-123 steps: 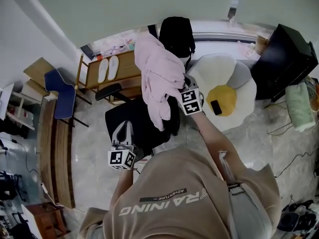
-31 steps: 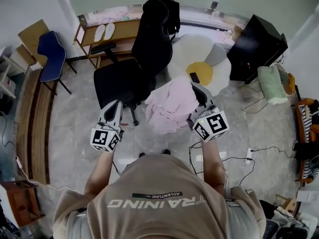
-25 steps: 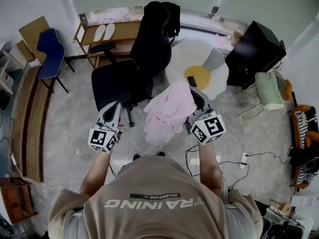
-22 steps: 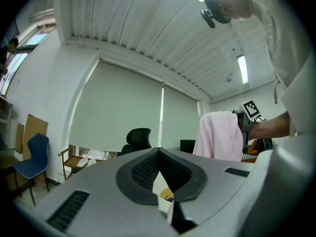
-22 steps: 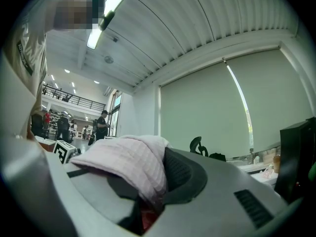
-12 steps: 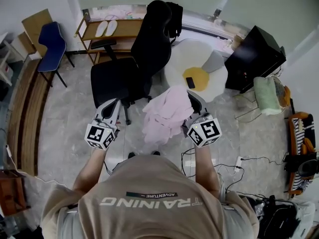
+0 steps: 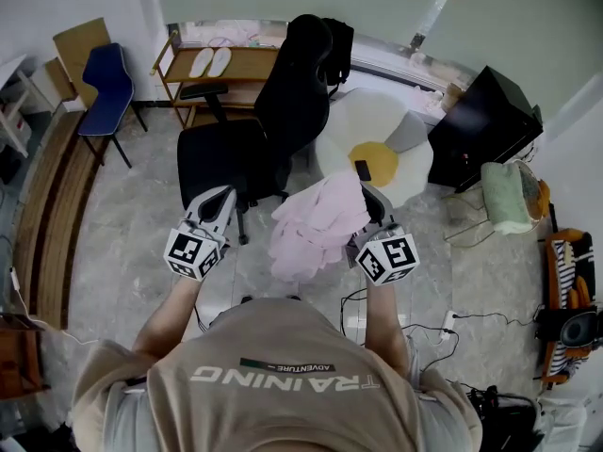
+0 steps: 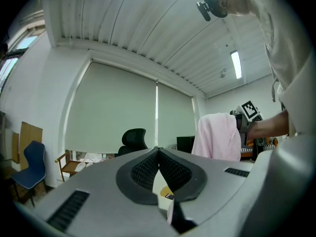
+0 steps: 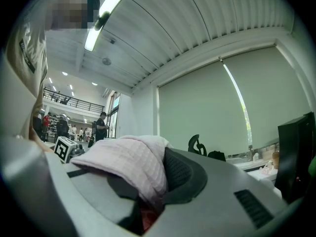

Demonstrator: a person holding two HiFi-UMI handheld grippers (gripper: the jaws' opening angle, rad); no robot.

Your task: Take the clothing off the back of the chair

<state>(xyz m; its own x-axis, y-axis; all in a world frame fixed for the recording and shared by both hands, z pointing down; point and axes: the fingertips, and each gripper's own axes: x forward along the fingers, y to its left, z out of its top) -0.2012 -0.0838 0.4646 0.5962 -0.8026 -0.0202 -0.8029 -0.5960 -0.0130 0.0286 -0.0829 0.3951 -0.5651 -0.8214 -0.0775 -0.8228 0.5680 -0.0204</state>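
Observation:
The pink clothing [image 7: 316, 224] hangs in a bunch from my right gripper [image 7: 366, 199], off the black office chair [image 7: 273, 130] and over the floor in front of it. In the right gripper view the cloth [image 9: 129, 162] drapes over one jaw and is pinched between both; the right gripper [image 9: 150, 157] is shut on it. My left gripper [image 7: 224, 198] hovers level beside the chair's seat, apart from the cloth. Its pads meet at the tip with nothing in them, so the left gripper [image 8: 158, 150] is shut. The left gripper view shows the clothing [image 8: 215, 135] off to the right and the chair [image 8: 133, 138] ahead.
A white egg-shaped rug [image 7: 396, 125] with a phone [image 7: 364, 169] lies right of the chair. A black cabinet [image 7: 480, 125] stands further right, a wooden shelf [image 7: 236, 64] with slippers and a blue chair [image 7: 108, 78] at the back left. Cables [image 7: 443, 328] run along the floor.
About five seconds ago the clothing was being lifted at the chair's back; now it hangs away from the chair. Over the last second both grippers have hardly moved.

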